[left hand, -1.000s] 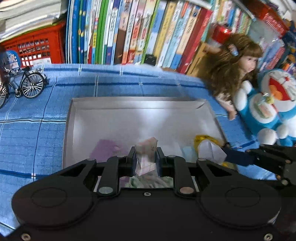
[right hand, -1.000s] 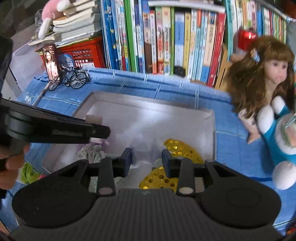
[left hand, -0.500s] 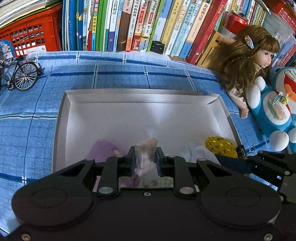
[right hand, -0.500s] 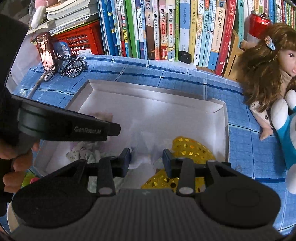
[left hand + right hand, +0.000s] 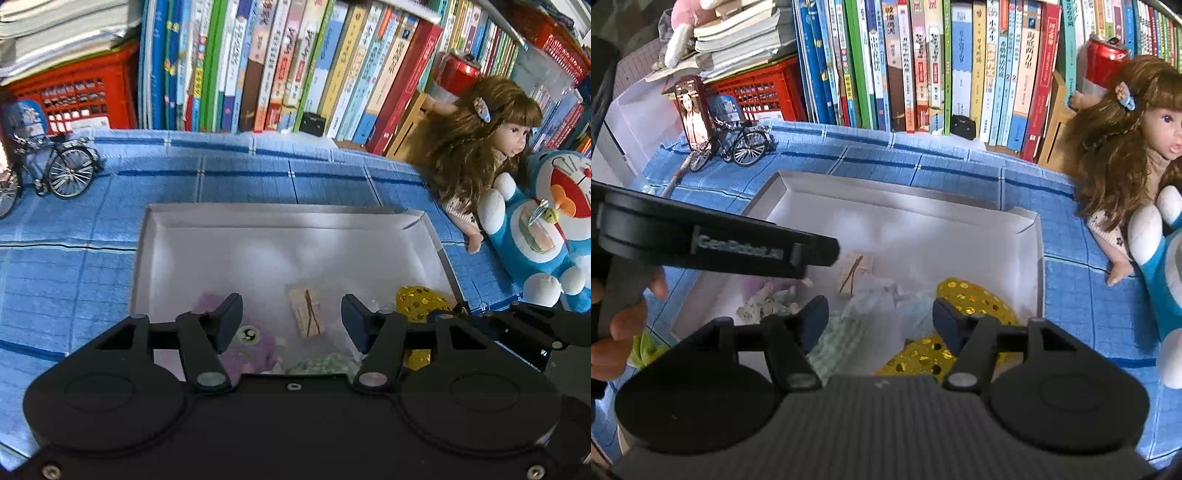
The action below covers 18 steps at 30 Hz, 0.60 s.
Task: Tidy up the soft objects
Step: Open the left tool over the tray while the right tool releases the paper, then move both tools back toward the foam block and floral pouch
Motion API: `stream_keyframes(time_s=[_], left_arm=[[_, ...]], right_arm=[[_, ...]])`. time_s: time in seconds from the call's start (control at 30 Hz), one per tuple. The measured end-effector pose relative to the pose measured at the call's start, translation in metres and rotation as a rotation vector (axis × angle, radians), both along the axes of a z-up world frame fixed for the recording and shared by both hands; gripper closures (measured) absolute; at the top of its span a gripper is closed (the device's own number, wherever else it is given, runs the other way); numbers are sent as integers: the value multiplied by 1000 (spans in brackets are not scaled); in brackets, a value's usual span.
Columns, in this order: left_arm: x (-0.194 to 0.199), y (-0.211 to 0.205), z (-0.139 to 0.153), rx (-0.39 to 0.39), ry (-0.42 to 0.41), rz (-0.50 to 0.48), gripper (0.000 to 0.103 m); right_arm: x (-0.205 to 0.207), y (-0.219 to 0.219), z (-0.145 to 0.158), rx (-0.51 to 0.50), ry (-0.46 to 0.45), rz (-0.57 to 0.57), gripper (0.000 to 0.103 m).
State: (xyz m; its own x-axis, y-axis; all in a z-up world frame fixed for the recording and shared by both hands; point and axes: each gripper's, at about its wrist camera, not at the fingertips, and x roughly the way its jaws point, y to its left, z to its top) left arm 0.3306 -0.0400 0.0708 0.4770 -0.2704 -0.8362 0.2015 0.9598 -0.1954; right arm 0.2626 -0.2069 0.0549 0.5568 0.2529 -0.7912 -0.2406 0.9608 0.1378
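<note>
A white shallow box [image 5: 280, 218] [image 5: 1027, 225] lies on the blue checked cloth. In it lie a small beige pouch with a red mark [image 5: 308, 312] [image 5: 855, 273], a purple soft toy [image 5: 243, 343], a pale green cloth [image 5: 838, 341], a white speckled soft item [image 5: 766, 304] and a gold sequinned piece [image 5: 421, 302] [image 5: 975, 299]. My left gripper [image 5: 291, 323] is open and empty over the box's near end, the pouch between its fingers' line. My right gripper [image 5: 879, 319] is open and empty above the green cloth and the gold piece.
A row of books [image 5: 288, 62] stands behind the box. A doll [image 5: 484, 147] and a blue plush cat [image 5: 543, 229] sit at the right. A model bicycle [image 5: 55, 170] and a red crate [image 5: 74, 96] are at the left. A red can [image 5: 1104, 59] stands by the books.
My left gripper has opened and let go of the beige pouch, which now lies in the box. My right gripper has opened wider. Both have drawn back a little.
</note>
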Motion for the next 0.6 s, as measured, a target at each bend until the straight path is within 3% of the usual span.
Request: stream_keyframes(time_s=[0.17,0.33,0.6], left_arm=[[-18,9,21,8,-70,-8,45],[-47,13,43,46,-185,-28,28],[-98,20,65,63,-298,-43,25]], right_arm=[[-15,-6,14,23,-47,6,24],[-39,-12,35,30,-125,17,21],[-82,-21,62,33,-248,28,18]])
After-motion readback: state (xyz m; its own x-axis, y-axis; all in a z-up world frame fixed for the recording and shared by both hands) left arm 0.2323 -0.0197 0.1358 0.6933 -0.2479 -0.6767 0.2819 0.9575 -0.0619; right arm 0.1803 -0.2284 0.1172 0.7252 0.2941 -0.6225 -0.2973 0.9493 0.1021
